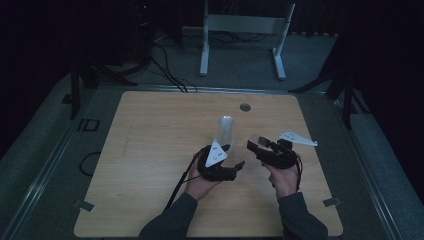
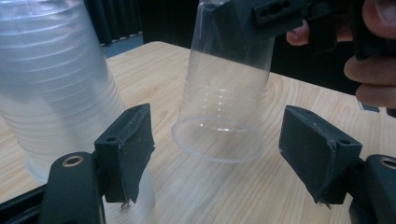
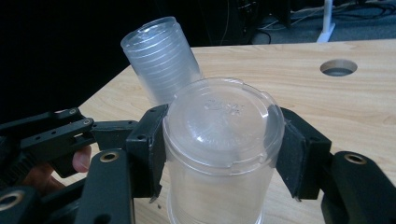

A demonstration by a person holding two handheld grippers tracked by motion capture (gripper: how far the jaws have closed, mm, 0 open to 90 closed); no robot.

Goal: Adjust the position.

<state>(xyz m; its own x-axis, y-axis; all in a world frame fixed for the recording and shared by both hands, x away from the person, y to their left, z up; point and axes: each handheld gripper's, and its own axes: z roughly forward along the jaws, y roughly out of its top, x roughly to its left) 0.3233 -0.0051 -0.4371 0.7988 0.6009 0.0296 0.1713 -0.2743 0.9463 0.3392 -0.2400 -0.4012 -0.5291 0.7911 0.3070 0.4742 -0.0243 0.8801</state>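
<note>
Just beside the stack of clear ribbed plastic cups (image 3: 161,60), a single clear plastic cup (image 3: 219,140) is held upside down, clamped near its closed base between the pads of the right gripper (image 3: 219,149). The left gripper (image 2: 217,154) is kept wide, nothing between its jaws. The stack stands outside one jaw, close against it.

Step judged in hand: one cup is being separated from the stack and set down. The thin wall is likely to buckle, so the squeeze should be kept light. The cup should be lowered level until the whole rim meets the pale wooden table (image 1: 150,150), well clear of the stack. The stack could be steadied by the left gripper if it is nudged.

Views compared:
- Left gripper view: the single cup's (image 2: 224,93) open rim is seen tilted, at or just above the wood; contact cannot be told. The stack's (image 2: 51,84) side is blurred.
- Right gripper view: the grip itself is shown, plus a round hole (image 3: 338,67) in the table beyond the stack.
- High view: the stack (image 1: 226,130) is seen between both hands, near table centre.
</note>
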